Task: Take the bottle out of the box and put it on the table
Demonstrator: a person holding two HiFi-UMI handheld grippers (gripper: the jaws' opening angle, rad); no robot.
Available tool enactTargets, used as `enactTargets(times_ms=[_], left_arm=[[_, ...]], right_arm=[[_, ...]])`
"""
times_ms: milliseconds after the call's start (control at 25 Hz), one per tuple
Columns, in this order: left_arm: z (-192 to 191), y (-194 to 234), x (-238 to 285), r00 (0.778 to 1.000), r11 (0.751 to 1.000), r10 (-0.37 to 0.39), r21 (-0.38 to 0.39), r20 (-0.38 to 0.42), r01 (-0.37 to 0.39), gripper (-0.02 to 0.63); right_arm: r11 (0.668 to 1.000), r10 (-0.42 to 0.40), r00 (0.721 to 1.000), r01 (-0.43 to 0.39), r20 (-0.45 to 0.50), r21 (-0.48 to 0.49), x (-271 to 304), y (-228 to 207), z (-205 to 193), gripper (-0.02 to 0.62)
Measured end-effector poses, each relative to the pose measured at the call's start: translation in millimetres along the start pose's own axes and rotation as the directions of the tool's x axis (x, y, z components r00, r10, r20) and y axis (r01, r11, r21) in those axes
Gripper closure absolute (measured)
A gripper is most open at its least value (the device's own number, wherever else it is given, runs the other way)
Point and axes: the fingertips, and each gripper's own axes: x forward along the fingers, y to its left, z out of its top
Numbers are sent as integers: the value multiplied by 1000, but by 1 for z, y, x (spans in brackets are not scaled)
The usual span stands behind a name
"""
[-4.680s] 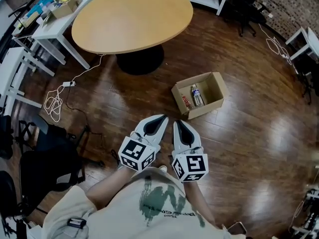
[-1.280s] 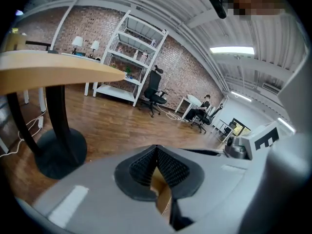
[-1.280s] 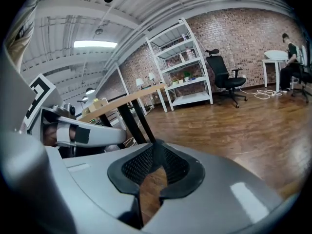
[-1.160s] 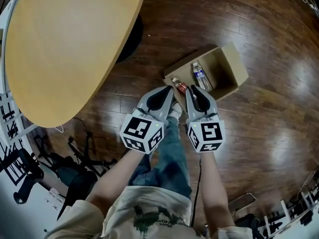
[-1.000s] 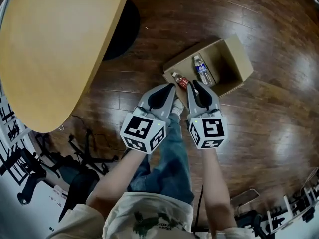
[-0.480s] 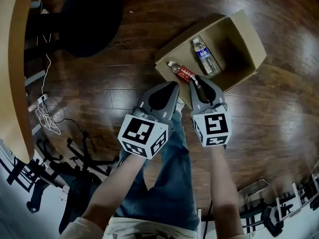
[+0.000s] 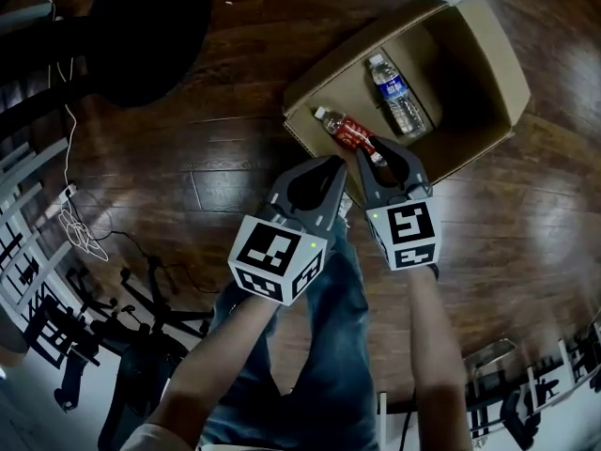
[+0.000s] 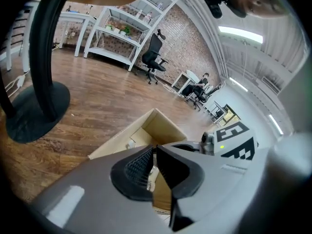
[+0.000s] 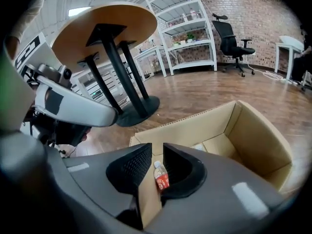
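Two bottles down in the cardboard box (image 7: 488, 50) on the floor: red-labelled bottle (image 7: 349, 132) flat along the near-left wall, clear water bottle (image 7: 399, 95) flat toward the far side, well apart from it. No telling from the task sentence which to take. Likely the red one, lying just beyond the right gripper (image 7: 374, 150) and framed in the gap of its jaws in the right gripper view.

Right jaws slightly apart, just been opening, holding nothing, not yet around the bottle. Probably too narrow at this width for the bottle's body. Pushing in like this could shove it along the box floor or roll it away instead of gripping. Could also catch the near box wall, standing directly between jaws and bottle, and drag or tip the light box. Gripping at the cap end risks a swinging, slipping bottle on the lift.

Left gripper (image 7: 331, 165) closed, empty, just left of the right one, by the box's near corner. Close enough to knock against the right gripper or the cardboard.

Farther out: dark table base (image 7: 141, 26) far left, loose cable (image 7: 77, 224) on the wood floor at left, chair legs (image 7: 141, 336) near left. Table top (image 9: 105, 21) high overhead in the right gripper view, so a long carry up from the floor. Own leg (image 7: 319, 346) on the near side of both grippers.
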Motion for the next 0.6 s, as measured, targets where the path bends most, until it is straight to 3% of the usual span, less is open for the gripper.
enactTargets(times_ms=[400, 600], left_arm=[[-40, 37, 32, 1000, 1000, 1, -12, -24, -1, 609], [-38, 45, 39, 1000, 999, -22, -32, -1, 22, 609]], right_arm=[[988, 41, 984, -66, -174, -140, 68, -11, -76, 485], [971, 72, 952, -135, -297, -197, 105, -12, -121, 459]])
